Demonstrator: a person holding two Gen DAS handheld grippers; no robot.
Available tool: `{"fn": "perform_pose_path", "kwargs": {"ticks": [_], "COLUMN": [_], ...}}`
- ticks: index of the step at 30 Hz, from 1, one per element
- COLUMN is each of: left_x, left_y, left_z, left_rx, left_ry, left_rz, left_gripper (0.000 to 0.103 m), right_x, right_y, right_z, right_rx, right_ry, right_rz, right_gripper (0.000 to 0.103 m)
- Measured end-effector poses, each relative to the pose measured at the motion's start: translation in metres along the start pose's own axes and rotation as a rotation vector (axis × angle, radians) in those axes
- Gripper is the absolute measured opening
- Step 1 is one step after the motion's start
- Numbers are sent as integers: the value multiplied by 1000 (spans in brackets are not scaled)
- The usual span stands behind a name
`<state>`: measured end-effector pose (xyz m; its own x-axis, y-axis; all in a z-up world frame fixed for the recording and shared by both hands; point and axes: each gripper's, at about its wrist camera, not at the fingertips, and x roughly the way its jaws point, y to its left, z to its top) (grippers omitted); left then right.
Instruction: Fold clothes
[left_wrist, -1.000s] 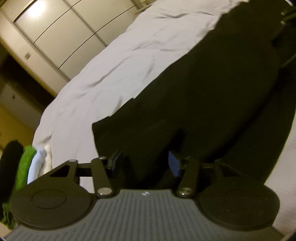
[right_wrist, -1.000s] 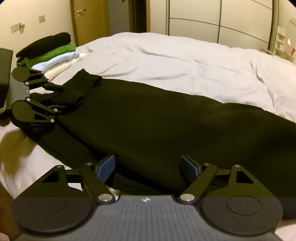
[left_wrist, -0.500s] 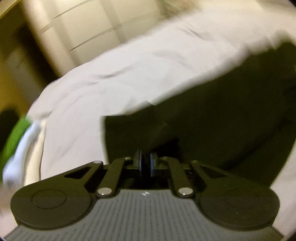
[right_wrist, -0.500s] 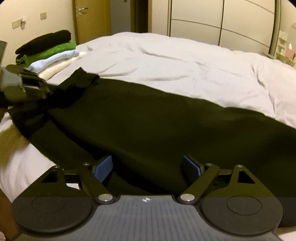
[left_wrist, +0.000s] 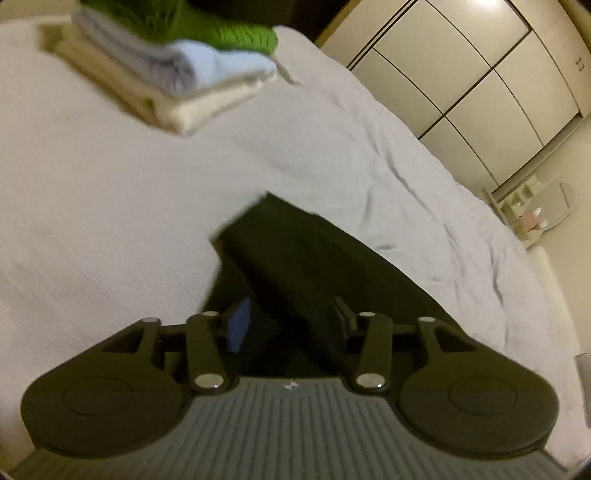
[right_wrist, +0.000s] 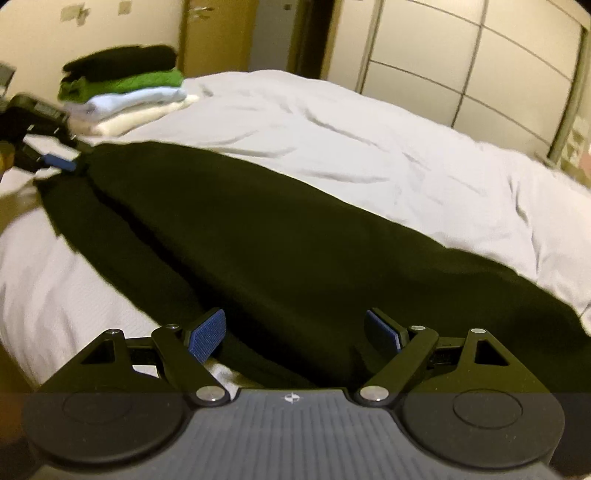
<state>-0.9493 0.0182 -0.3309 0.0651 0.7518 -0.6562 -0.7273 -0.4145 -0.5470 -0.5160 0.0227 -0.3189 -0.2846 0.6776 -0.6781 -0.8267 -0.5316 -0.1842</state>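
Note:
A long black garment (right_wrist: 280, 236) lies stretched across the white bed (right_wrist: 351, 133), from far left to near right. My right gripper (right_wrist: 295, 325) is open low over its near edge, and the cloth lies between and beyond the blue pads (right_wrist: 207, 334). At the far left end of the garment, my left gripper (right_wrist: 55, 158) shows in the right wrist view. In its own view the left gripper (left_wrist: 288, 314) is open, with the narrow end of the black garment (left_wrist: 295, 258) lying between its fingers.
A stack of folded clothes (right_wrist: 125, 88), black, green, pale blue and cream, sits on the bed's far left corner, just ahead of the left gripper (left_wrist: 177, 74). Wardrobe doors (right_wrist: 461, 66) and a wooden door (right_wrist: 218, 37) line the wall behind. Bare sheet (left_wrist: 110, 203) surrounds the garment.
The left gripper shut on the garment's end half a second ago and is now open again, turned toward the folded stack. The bunched end now lies flat. The right gripper stayed open, nearly still.

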Motion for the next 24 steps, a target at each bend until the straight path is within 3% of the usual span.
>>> {"fn": "perform_pose_path", "kwargs": {"ticks": [4,6,7,8,9,10,11,12,18,24], "left_x": [19,24,25,25,25,21,16,9,-55,-44], "left_y": [-4,-8,-11,-14,-17,-18,-20,-22,-37,-28], "left_z": [1,3,4,5,5,6,6,6,-18,-35], "left_rx": [-32,-33,-18,-2,10,18,30,44,197,240], "left_ry": [-2,-8,-12,-17,-21,-27,-41,-57,-205,-183], "left_rz": [22,33,42,51,53,44,34,25,-31,33], "left_gripper": [40,32,13,5,4,4,3,3,3,4], "right_x": [4,9,12,13,14,12,9,6,-17,1], "right_y": [14,20,22,25,27,28,29,30,23,39], "right_z": [-5,-5,-5,-7,-7,-6,-5,-4,-6,-35], "right_rx": [-132,-189,-223,-256,-292,-314,-332,-351,-349,-396], "right_ry": [11,17,18,20,18,5,-10,-25,-57,35], "right_rz": [-43,-62,-75,-97,-116,-132,-146,-161,-183,-170], "right_gripper": [80,73,64,51,45,33,14,5,3,0]}}
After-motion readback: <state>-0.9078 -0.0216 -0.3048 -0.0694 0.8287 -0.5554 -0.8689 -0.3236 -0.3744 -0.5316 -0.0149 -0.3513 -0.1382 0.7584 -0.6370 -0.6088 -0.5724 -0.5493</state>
